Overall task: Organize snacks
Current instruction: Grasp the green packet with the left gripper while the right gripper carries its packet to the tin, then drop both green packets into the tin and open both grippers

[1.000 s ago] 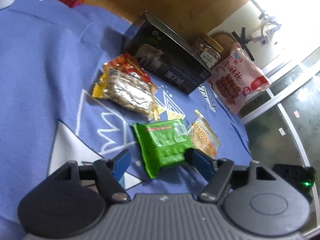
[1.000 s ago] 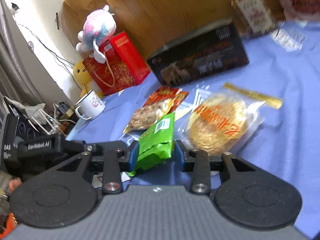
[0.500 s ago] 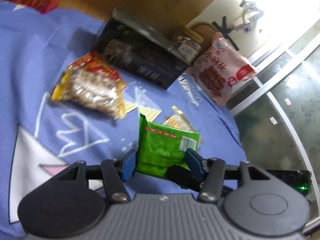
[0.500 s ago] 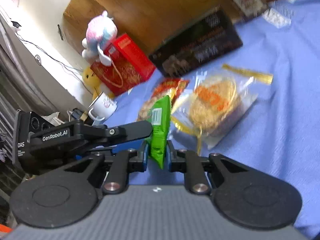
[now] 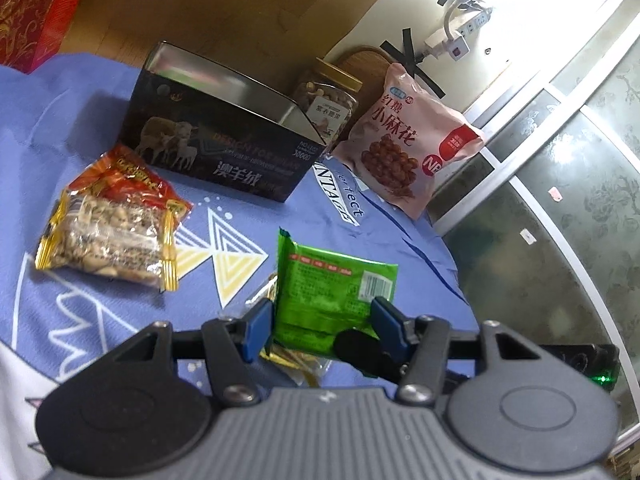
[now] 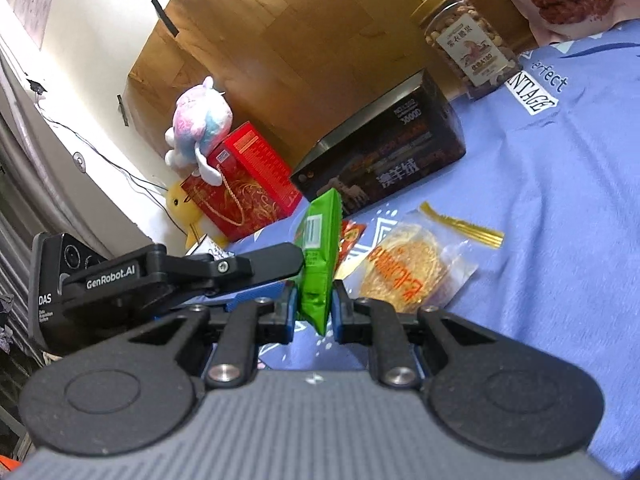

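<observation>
A green snack packet [image 5: 332, 292] hangs above the blue cloth [image 5: 120, 320], held from two sides. My left gripper [image 5: 322, 320] is shut on it, its blue pads pressing the packet's left and right edges. In the right wrist view the packet [image 6: 320, 248] stands on edge, and my right gripper [image 6: 314, 310] is shut on its lower end. My left gripper [image 6: 286, 278] reaches in there from the left. A round cake in a clear wrapper [image 6: 404, 268] lies on the cloth just right of the packet. A red and gold peanut bag [image 5: 112, 224] lies further left.
An open black tin box [image 5: 224, 140] stands behind the snacks, with a nut jar [image 5: 328, 100] and a pink snack bag [image 5: 408, 148] to its right. A red gift box [image 6: 240, 188] with a plush toy [image 6: 200, 124] stands at the far left. The cloth's edge drops off near the glass door.
Both grippers closed on the green packet, which lay flat on the cloth. It has been lifted and turned up on edge. Both hands rose and shifted sideways.
</observation>
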{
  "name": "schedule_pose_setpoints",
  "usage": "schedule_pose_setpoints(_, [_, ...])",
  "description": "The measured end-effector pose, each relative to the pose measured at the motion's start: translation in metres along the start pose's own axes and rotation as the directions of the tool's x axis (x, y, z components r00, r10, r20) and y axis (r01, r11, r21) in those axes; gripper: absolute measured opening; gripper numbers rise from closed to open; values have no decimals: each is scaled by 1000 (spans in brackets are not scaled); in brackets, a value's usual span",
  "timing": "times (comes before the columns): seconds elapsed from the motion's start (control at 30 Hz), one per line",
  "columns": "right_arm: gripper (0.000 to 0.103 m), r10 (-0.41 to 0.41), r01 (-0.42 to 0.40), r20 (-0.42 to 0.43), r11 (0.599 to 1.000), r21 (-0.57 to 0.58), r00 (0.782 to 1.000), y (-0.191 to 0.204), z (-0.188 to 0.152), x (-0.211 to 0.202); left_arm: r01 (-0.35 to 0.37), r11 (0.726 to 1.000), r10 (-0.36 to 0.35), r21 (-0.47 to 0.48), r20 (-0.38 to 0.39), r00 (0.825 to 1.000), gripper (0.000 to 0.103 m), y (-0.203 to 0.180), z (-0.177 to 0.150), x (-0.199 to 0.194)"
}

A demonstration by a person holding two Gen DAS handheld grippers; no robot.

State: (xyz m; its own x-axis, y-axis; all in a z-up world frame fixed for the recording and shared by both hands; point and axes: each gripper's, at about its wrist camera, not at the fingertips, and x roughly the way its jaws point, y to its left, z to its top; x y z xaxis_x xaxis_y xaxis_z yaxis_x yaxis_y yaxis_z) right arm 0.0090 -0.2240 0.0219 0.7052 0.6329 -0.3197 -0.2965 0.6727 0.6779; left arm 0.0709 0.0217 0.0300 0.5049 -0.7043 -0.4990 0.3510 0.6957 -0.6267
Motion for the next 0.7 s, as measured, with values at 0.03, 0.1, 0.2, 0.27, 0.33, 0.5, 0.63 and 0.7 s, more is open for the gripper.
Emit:
schedule_pose_setpoints(0.03, [20, 0, 0, -1, 1000, 2, 1000, -1, 1, 1, -5, 1000, 5, 3, -1, 1000, 54, 0, 2, 1])
schedule_pose_setpoints(0.1, [20, 1, -1, -7, 1000, 2, 1000, -3, 7, 6, -22, 1000, 21, 19, 5, 1000, 54, -2, 8, 4])
schedule_pose_setpoints(0.2, [20, 11, -11, -8, 1000, -15, 1000, -2, 23, 16, -37, 998, 35, 58, 32, 999, 54, -6, 26, 5])
schedule_pose_setpoints(0.27, [20, 21, -21, 2, 999, -34, 1000, 0, 38, 22, -41, 996, 36, 84, 59, 998, 54, -9, 44, 6])
schedule_pose_setpoints(0.33, [20, 35, -34, 15, 998, -54, 999, 2, 60, 32, -53, 992, 42, 116, 92, 995, 54, -13, 66, 9])
schedule_pose_setpoints(0.5, [21, 16, -10, 49, 994, -112, 999, 0, 115, 67, -100, 981, 74, 166, 152, 986, 54, -16, 124, 38])
schedule_pose_setpoints(0.63, [20, -65, 75, 65, 981, -178, 996, -11, 144, 100, -103, 983, 83, 155, 134, 988, 53, -3, 159, 77])
schedule_pose_setpoints(0.7, [22, -123, 136, 70, 964, -231, 990, -17, 150, 116, -120, 982, 103, 148, 118, 988, 53, 2, 166, 97])
